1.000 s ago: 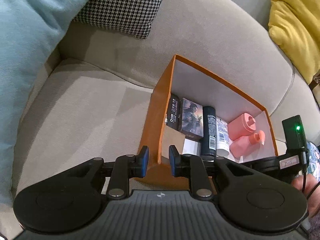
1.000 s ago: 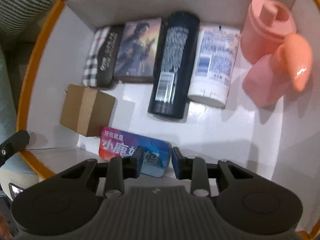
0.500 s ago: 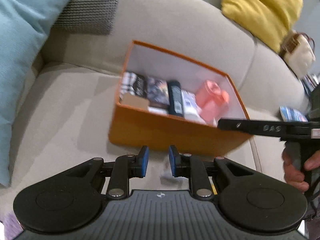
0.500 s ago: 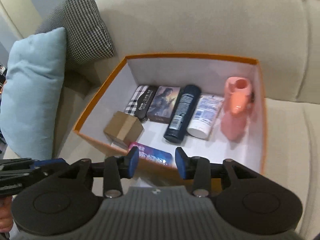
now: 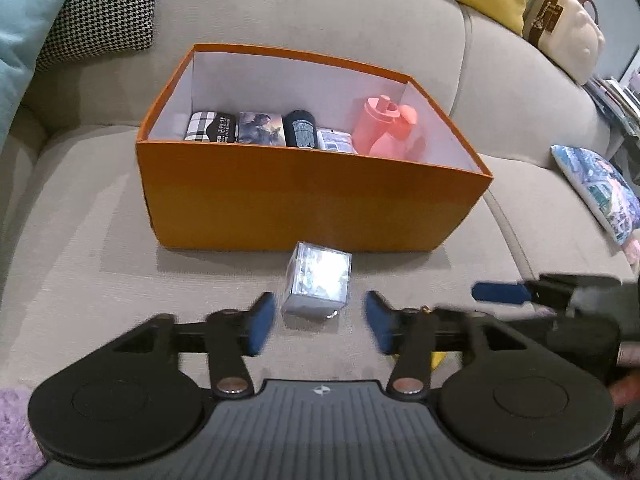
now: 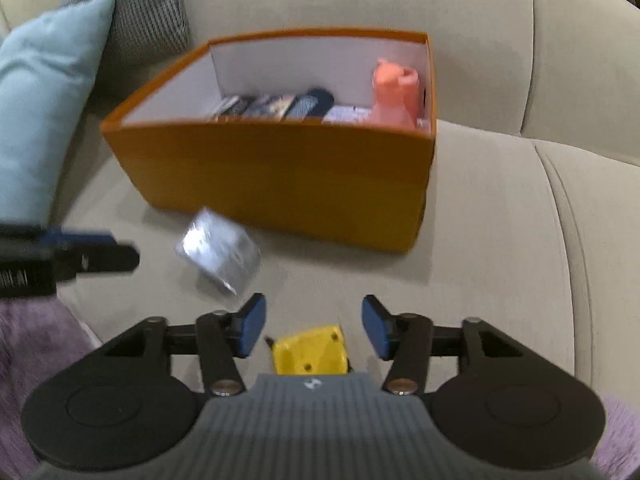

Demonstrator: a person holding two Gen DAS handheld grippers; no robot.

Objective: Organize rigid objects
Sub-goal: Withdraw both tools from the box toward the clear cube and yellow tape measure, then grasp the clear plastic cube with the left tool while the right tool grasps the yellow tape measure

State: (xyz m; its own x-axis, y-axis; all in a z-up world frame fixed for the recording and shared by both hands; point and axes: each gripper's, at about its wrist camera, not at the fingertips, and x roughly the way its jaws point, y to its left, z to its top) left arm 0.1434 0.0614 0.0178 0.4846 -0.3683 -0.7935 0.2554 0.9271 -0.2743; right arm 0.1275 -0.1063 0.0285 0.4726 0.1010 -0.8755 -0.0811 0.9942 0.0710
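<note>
- Closing in on a small clear plastic cube box, the left hand-held gripper hangs with jaws spread wide and empty — the cube lies on the sofa cushion just ahead, centred between the blue pads.
- Advancing until the pads flank the cube's side faces, then clamping squarely, looks the soundest course; its glossy walls may slip.
- The cube sits just in front of the orange storage box, which already holds a pink bottle and several packets.
- The right hand-held gripper is likewise released, a yellow block lying between its pads — the cube sits ahead to its left.
</note>
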